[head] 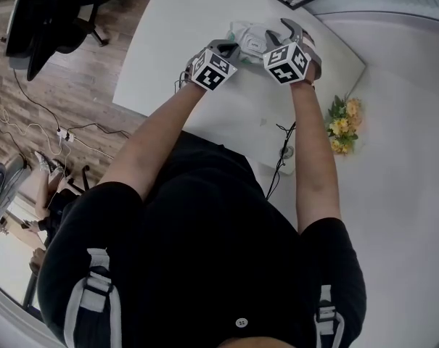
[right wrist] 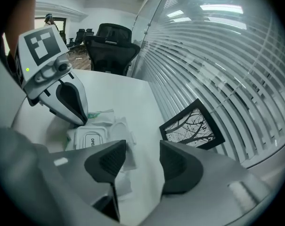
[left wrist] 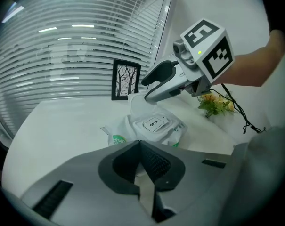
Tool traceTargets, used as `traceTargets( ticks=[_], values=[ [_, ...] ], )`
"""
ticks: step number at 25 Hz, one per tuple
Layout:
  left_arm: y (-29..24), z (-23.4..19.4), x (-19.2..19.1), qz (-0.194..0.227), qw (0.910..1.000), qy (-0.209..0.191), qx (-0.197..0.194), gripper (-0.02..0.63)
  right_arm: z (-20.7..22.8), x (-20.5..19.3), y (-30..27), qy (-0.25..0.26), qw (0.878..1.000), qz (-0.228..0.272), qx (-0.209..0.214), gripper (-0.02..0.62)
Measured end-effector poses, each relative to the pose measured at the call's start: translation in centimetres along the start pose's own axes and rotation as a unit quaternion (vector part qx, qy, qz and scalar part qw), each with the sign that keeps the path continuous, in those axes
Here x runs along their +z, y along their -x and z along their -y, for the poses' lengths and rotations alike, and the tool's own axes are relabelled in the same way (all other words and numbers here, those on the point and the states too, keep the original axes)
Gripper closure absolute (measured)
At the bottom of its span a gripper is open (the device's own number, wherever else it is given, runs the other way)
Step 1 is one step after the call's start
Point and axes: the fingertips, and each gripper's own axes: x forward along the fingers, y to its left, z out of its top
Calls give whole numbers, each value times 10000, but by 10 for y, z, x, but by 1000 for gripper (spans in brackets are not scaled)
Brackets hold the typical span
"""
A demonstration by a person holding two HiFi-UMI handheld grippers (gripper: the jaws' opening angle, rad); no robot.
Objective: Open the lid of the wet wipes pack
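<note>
The left gripper (left wrist: 140, 144) is clamped on the near edge of the wet wipes pack (left wrist: 155, 126); the right gripper (right wrist: 142, 157) is held wide open, empty, beside it. The pack is laid at 12 o'clock, long axis 9-to-3, lid (left wrist: 136, 106) flipped up

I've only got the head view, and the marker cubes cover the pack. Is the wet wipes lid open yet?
Observer: Yes. The left gripper view shows the white plastic flip lid raised off the soft white wet wipes pack.
Operator: What's steadying the pack?
Observer: The left gripper, jaws shut on its near edge.
Operator: And the right gripper?
Observer: Its jaws stand apart with nothing gripped between them.
</note>
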Motion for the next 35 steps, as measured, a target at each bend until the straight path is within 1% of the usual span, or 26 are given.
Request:
traceTargets(
  ticks=[6,12,22,25,27,30,33,35],
  values=[
    [17,0,10,313,9995,60,-20,600,6,-10,-15,6,9999,-106,59,360],
    [45,-4,34,631,9979,166,48,600,6,-8,-14,-11,9999,-96,88,359],
    [88,9,78,1176,9930,-62,58,600,6,9,37,-65,9994,324,-69,360],
    [104,17,88,1310,9912,-191,89,600,3,13,62,-234,9983,533,-103,360],
    [119,22,98,1508,9881,-271,151,600,-1,19,83,-405,9963,748,-110,360],
    [148,31,114,1931,9798,-462,245,600,-8,31,115,-507,9929,1065,-131,364],
    [177,44,130,2270,9714,-668,202,600,-14,48,151,-618,9879,1412,-196,384],
    [194,52,142,2453,9663,-765,151,600,-16,59,176,-780,9821,1702,-226,407]
  ],
)
